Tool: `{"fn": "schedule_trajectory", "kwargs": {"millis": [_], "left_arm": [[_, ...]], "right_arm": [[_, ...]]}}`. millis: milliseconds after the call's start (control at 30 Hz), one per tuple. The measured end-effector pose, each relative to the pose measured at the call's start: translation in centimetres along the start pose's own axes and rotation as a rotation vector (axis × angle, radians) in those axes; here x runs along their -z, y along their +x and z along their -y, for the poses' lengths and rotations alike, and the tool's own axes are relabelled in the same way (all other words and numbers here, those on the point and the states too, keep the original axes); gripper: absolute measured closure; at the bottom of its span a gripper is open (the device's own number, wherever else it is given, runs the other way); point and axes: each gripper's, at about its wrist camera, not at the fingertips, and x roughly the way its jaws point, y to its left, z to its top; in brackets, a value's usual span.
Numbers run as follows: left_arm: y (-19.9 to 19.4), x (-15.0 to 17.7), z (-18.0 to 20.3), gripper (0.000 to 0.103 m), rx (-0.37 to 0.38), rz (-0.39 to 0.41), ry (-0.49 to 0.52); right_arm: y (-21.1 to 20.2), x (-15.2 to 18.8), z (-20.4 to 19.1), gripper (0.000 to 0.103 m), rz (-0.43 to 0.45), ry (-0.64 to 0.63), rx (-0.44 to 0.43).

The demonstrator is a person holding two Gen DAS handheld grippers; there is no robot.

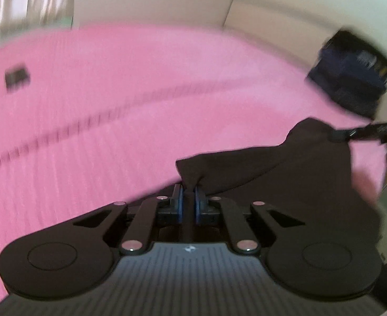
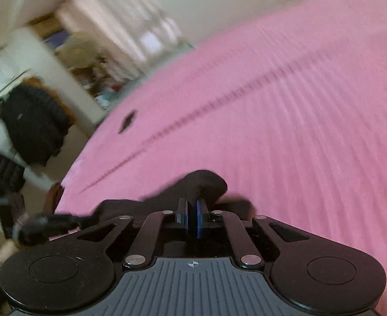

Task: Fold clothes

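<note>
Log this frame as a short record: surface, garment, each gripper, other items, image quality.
surface: pink bedspread
garment: dark cloth, bunched at the near edge of the bedspread
left gripper: shut on a corner of the dark cloth
right gripper: shut on another part of the dark cloth
other items: small dark object lying farther off on the bedspread; folded dark stack near its far edge
image quality: motion blur in both views

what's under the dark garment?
The pink bedspread shows around the dark garment, which lies on it. Left tool and right tool each pinch an edge. Whatever lies directly beneath the cloth is covered.
</note>
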Motion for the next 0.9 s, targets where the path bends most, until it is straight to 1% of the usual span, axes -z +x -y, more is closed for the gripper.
{"fn": "schedule_trajectory", "kwargs": {"millis": [33, 67, 100, 133, 200, 233, 300, 367, 400, 433, 467, 500, 533, 600, 700, 767, 867, 900], "left_arm": [[1.0, 0.3, -0.3, 0.094, -0.006, -0.034, -0.007], [1.9, 0.5, -0.5, 0.093, -0.011, -0.064, -0.013], [1.7, 0.6, -0.5, 0.092, -0.013, -0.056, -0.012], [1.4, 0.6, -0.5, 0.09, -0.02, -0.052, -0.011], [0.1, 0.6, -0.6, 0.085, -0.041, -0.029, -0.016], [-0.7, 0.6, -0.5, 0.085, -0.055, -0.015, -0.014], [-2.6, 0.5, 0.2, 0.086, -0.108, 0.027, 0.02], [-3.9, 0.2, 1.4, 0.086, -0.135, 0.069, 0.067], [-4.4, 0.0, 2.4, 0.086, -0.13, 0.086, 0.095], [-4.7, -0.1, 3.3, 0.086, -0.115, 0.093, 0.116], [-4.7, -0.2, 4.3, 0.085, -0.092, 0.093, 0.14], [-4.4, -0.3, 5.5, 0.085, -0.067, 0.085, 0.169], [-4.0, -0.4, 6.6, 0.085, -0.042, 0.076, 0.199], [-2.8, -0.6, 9.1, 0.085, -0.01, 0.052, 0.276], [-1.5, -0.7, 12.3, 0.085, 0.042, 0.035, 0.369], [-0.8, -0.7, 13.9, 0.085, 0.076, 0.026, 0.407], [1.5, -1.1, 16.0, 0.085, 0.11, -0.005, 0.458], [2.3, -1.3, 16.6, 0.085, 0.119, -0.014, 0.467]], "right_arm": [[-0.8, 0.5, 0.1, 0.071, 0.008, 0.004, -0.029], [-1.7, 1.1, 0.2, 0.055, 0.017, 0.004, -0.059], [-2.6, 1.8, 0.1, 0.03, 0.018, -0.007, -0.08], [-3.3, 2.6, 0.3, 0.029, -0.003, -0.006, -0.1], [-4.6, 4.3, 0.7, 0.029, -0.05, -0.001, -0.14], [-5.1, 5.1, 0.9, 0.029, -0.075, 0.004, -0.166], [-6.0, 6.7, 1.2, 0.029, -0.123, 0.01, -0.21], [-5.9, 7.6, 1.2, 0.03, -0.159, 0.02, -0.224], [-5.7, 7.9, 1.2, 0.037, -0.173, 0.023, -0.219], [-5.5, 8.1, 1.2, 0.056, -0.17, 0.03, -0.201], [-5.4, 8.3, 1.3, 0.068, -0.165, 0.037, -0.181], [-5.2, 8.4, 1.3, 0.088, -0.16, 0.044, -0.161], [-5.5, 8.6, 1.5, 0.095, -0.15, 0.057, -0.152], [-6.9, 8.9, 0.6, 0.101, -0.138, 0.039, -0.128], [-9.0, 10.4, -0.1, 0.102, -0.166, 0.016, -0.102], [-9.5, 11.6, 0.2, 0.102, -0.175, 0.01, -0.073], [-9.7, 12.4, 1.2, 0.102, -0.167, 0.047, -0.079], [-9.7, 12.3, 1.1, 0.102, -0.171, 0.041, -0.082]]}}
